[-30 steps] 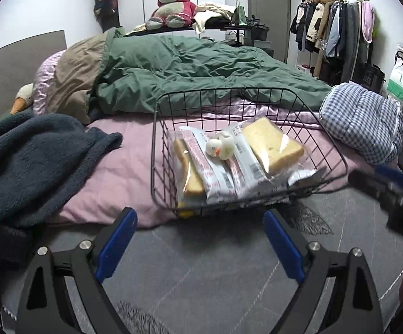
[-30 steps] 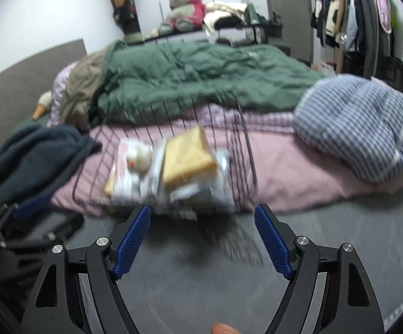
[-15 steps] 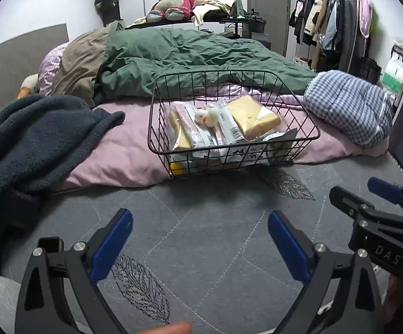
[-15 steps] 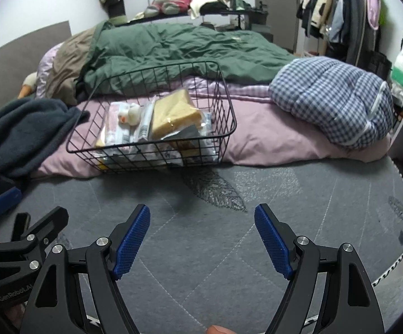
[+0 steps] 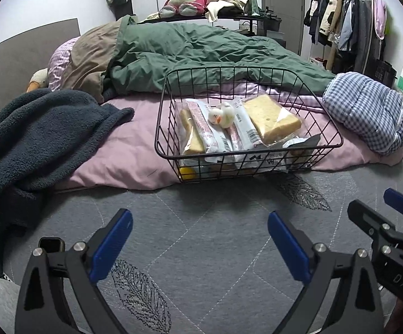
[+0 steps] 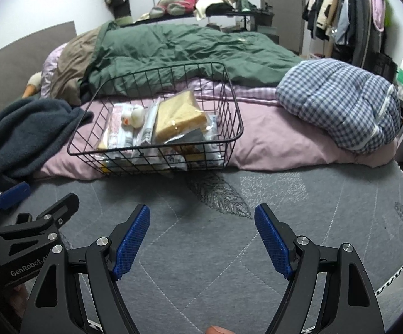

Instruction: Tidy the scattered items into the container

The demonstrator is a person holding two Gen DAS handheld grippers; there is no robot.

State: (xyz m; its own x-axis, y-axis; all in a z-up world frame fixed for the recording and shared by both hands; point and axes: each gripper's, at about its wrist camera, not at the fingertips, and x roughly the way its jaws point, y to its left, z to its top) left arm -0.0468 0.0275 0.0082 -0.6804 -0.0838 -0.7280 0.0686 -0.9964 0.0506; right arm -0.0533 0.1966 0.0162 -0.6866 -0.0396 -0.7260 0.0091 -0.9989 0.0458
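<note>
I have both tools over the grey bedcover (image 5: 201, 250), and from what I can see the job looks close to finished, so I judge the step in hand is a last check for strays; done well, that means sweeping my view slowly along the cover and the pink sheet (image 5: 123, 156) before I call it, and keeping both tools high enough not to snag the fabric. Going from the biggest thing down: one green duvet (image 5: 195, 53) lies across the far side, one dark blue fleece blanket (image 5: 34, 139) is heaped at the left, and one blue checked cushion (image 6: 337, 103) sits at the right. One black wire basket (image 5: 337, 142) stands at the edge of the pink sheet, well ahead of both tools. Inside it I count at least four wrapped snack packs, though they overlap and there may be more underneath: one clear pack of yellow cake (image 5: 271, 118) lies uppermost at the right. One small white duck toy (image 5: 222, 115) rests on top of the packs, and something yellow (image 5: 187, 173) shows low at the front corner, too hidden to name. I see no loose item on the cover. My left gripper (image 5: 200, 245) has its jaws wide apart and holds nothing; my right gripper (image 6: 202, 240) is likewise spread and empty.
</note>
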